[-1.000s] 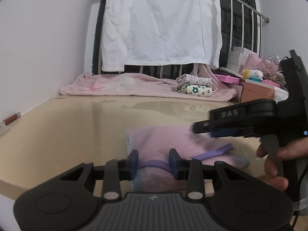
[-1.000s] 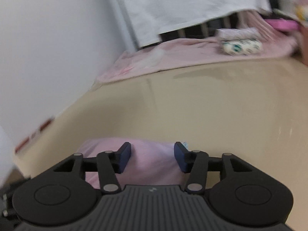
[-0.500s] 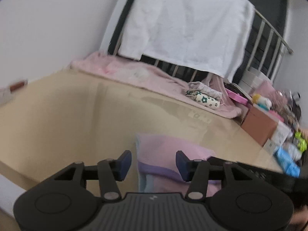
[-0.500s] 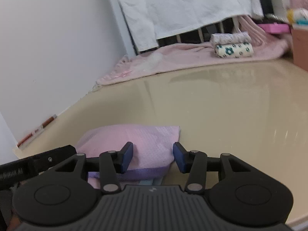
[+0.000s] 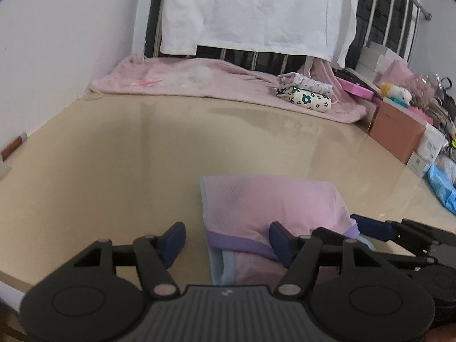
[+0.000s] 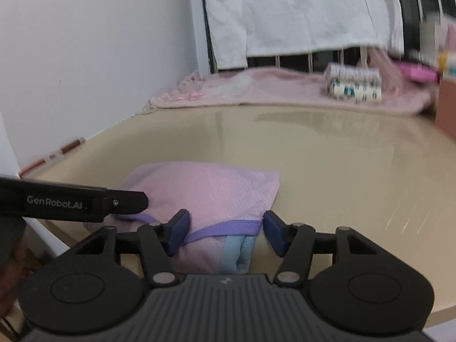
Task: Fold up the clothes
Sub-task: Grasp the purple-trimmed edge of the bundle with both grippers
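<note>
The left gripper (image 5: 228, 240) stands wide, gripping nothing: its left pad is over bare table (image 5: 114, 171) and its right pad sits at the near edge of the folded garment (image 5: 273, 202), a pink mesh bundle with a purple band and pale blue layers showing at the near end. The right gripper (image 6: 225, 232) is also wide, with the garment's (image 6: 205, 191) banded near end lying between its pads (whether they touch the cloth I cannot tell). Each gripper shows in the other's view, at the garment's side. Well beyond both, a pink blanket (image 5: 199, 82) carries two rolled floral cloths (image 5: 307, 92), below a hanging white shirt (image 5: 262, 8).
</note>
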